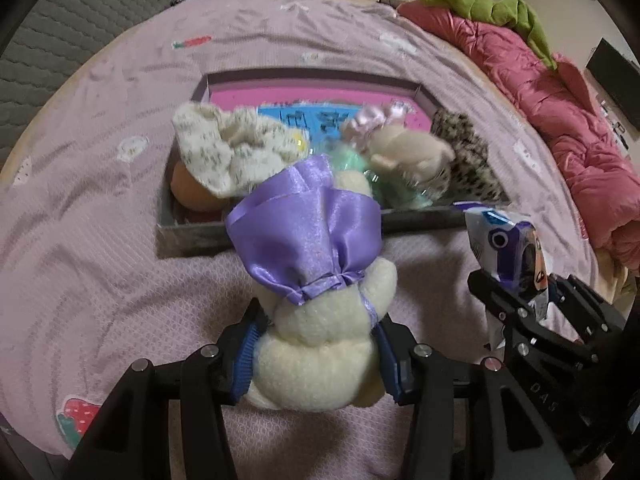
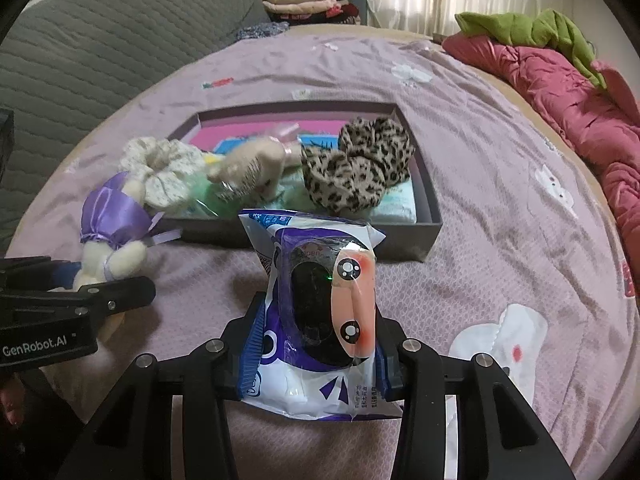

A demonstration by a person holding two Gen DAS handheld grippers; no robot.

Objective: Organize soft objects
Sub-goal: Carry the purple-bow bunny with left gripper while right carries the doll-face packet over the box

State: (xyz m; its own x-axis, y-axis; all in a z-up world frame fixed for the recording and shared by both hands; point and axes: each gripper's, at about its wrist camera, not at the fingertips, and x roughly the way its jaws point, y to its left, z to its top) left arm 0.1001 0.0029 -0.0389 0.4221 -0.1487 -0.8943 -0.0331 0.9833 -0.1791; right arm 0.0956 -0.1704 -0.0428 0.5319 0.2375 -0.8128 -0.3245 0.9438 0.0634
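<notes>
My left gripper point(image 1: 316, 354) is shut on a cream plush bunny in a purple satin dress point(image 1: 320, 264), lifted off the bed just in front of the box. The bunny point(image 2: 116, 236) and left gripper point(image 2: 72, 308) also show at the left of the right wrist view. My right gripper point(image 2: 316, 356) is shut on a white and purple wet-wipes pack point(image 2: 324, 312) with a cartoon face; the pack point(image 1: 508, 248) and right gripper point(image 1: 532, 312) appear at the right of the left wrist view. A shallow dark box point(image 2: 432, 216) ahead holds soft things.
In the box point(image 1: 192, 236) lie a floral cream scrunchie point(image 1: 216, 148), a leopard scrunchie point(image 2: 360, 168), a beige plush point(image 2: 252, 168), a green wrapped item point(image 1: 352, 164) and an orange ball point(image 1: 192, 188). A pink quilt point(image 2: 568, 100) bounds the right; a grey padded headboard point(image 2: 100, 40) is at left.
</notes>
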